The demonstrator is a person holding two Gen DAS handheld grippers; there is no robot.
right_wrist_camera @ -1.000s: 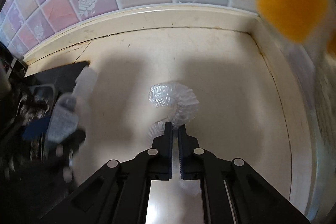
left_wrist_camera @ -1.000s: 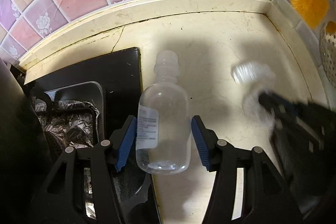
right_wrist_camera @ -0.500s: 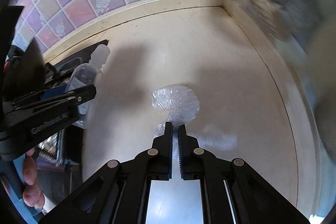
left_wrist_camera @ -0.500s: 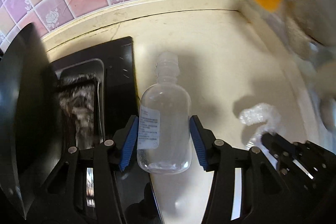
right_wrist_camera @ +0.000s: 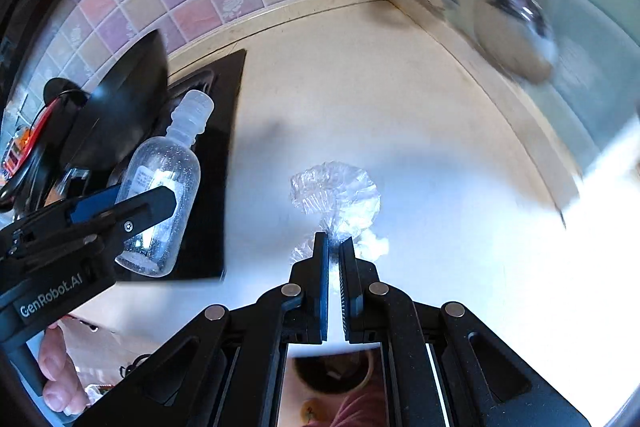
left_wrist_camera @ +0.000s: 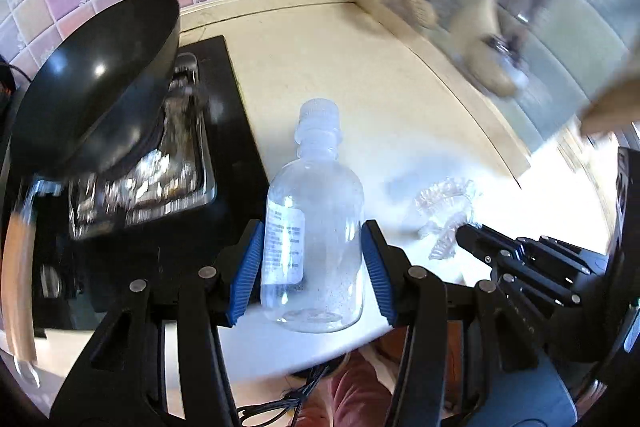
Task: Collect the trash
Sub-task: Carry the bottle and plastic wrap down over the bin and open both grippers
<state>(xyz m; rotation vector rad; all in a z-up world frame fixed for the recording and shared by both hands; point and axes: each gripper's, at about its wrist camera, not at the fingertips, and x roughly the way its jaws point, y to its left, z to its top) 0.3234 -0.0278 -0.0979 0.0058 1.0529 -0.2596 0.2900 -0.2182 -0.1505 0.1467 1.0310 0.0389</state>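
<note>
Left gripper [left_wrist_camera: 312, 263] fingers hold clear, empty plastic bottle [left_wrist_camera: 314, 227] above cream table [left_wrist_camera: 360, 75]. Right gripper [right_wrist_camera: 333, 247] fingers pinch crumpled clear plastic wrapper [right_wrist_camera: 336, 195].

white lettering "genrobot.ai" reads clearly along the side of the black plastic left gripper [right_wrist_camera: 132, 211], low at the left of the right wrist view, just below the clear round plastic bottle [right_wrist_camera: 160, 203] clamped between its blue pads. on that bottle sits a white paper label [left_wrist_camera: 284, 247] with rows of small dark print, far too fine and blurred to make out in either view. no other words, numbers or signs can be read anywhere around the bottle.
</note>
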